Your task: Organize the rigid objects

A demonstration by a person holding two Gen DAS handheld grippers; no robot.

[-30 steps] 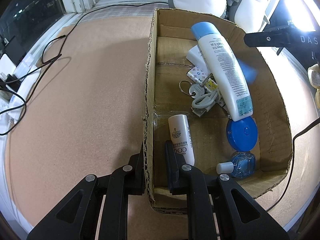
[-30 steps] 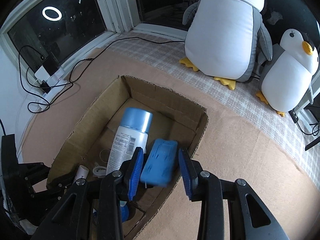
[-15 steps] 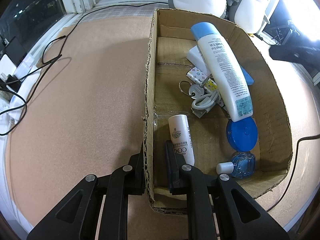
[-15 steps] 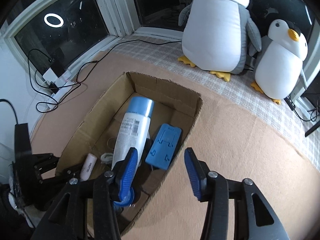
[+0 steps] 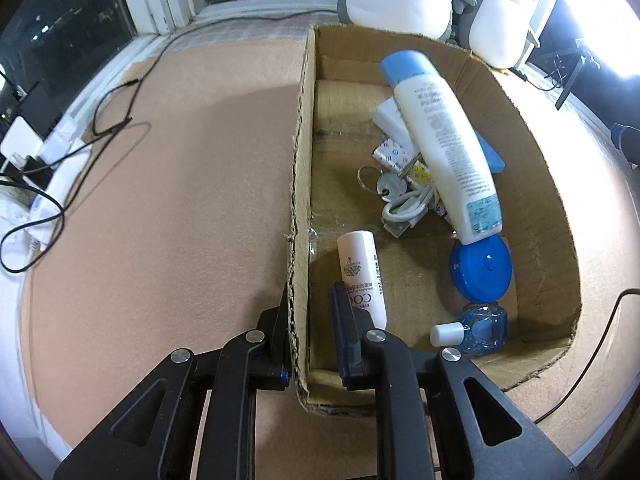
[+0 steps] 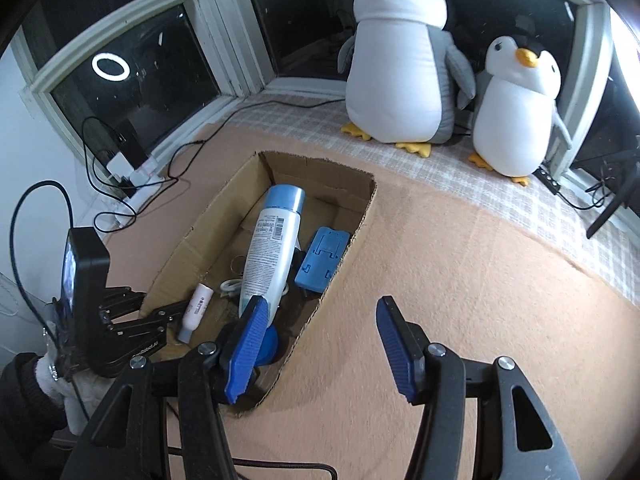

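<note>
An open cardboard box (image 5: 532,152) (image 6: 352,236) lies on the tan mat. My left gripper (image 5: 310,312) is shut on the box's left wall, one finger outside and one inside. In the box lie a large white bottle with a blue cap (image 5: 440,136) (image 6: 270,248), a blue flat case (image 6: 322,258) (image 5: 490,156), a small white tube (image 5: 360,276) (image 6: 196,308), a blue round disc (image 5: 480,268), a small blue glass bottle (image 5: 480,328), keys (image 5: 386,186) and a white cable (image 5: 408,208). My right gripper (image 6: 320,344) is open and empty, above the box's near right corner.
Two plush penguins (image 6: 400,64) (image 6: 516,104) stand on the checked cloth by the windows. Black cables and a white power strip (image 5: 44,152) (image 6: 128,176) lie at the mat's left edge. The tan mat (image 6: 460,280) stretches right of the box.
My right gripper let go of the blue case, which now lies in the box beside the bottle. The gripper opened wide and drew back and up. The left gripper has not moved.
</note>
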